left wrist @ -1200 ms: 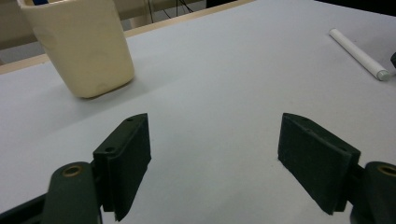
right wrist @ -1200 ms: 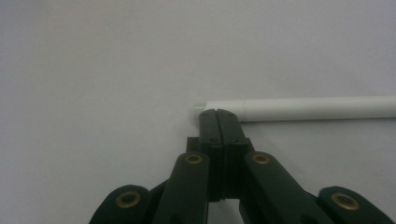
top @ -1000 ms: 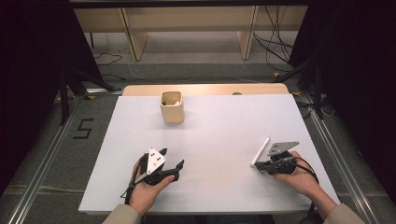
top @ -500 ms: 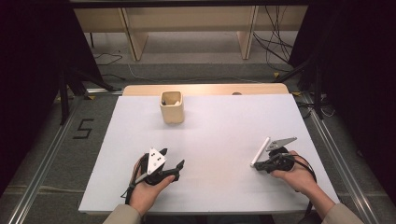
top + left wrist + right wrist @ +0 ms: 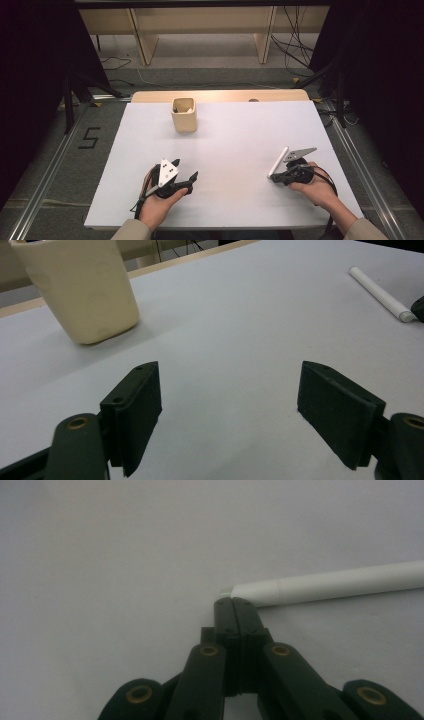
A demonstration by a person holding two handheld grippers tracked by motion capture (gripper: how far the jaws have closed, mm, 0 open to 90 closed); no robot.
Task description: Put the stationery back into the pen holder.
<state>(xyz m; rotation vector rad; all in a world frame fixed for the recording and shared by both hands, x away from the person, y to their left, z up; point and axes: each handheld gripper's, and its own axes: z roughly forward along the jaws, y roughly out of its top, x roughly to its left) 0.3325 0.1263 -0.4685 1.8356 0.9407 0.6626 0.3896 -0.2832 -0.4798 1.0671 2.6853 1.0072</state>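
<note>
I count one cream cup (image 5: 184, 114) at twelve o'clock, one white pen (image 5: 278, 162) at four, two grippers.

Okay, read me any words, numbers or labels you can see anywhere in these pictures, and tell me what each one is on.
"5": dark figure marked on the grey floor left of the table.
No readable text on the cream cup, the white pen-like stick, the table or either hand-held gripper.
</note>
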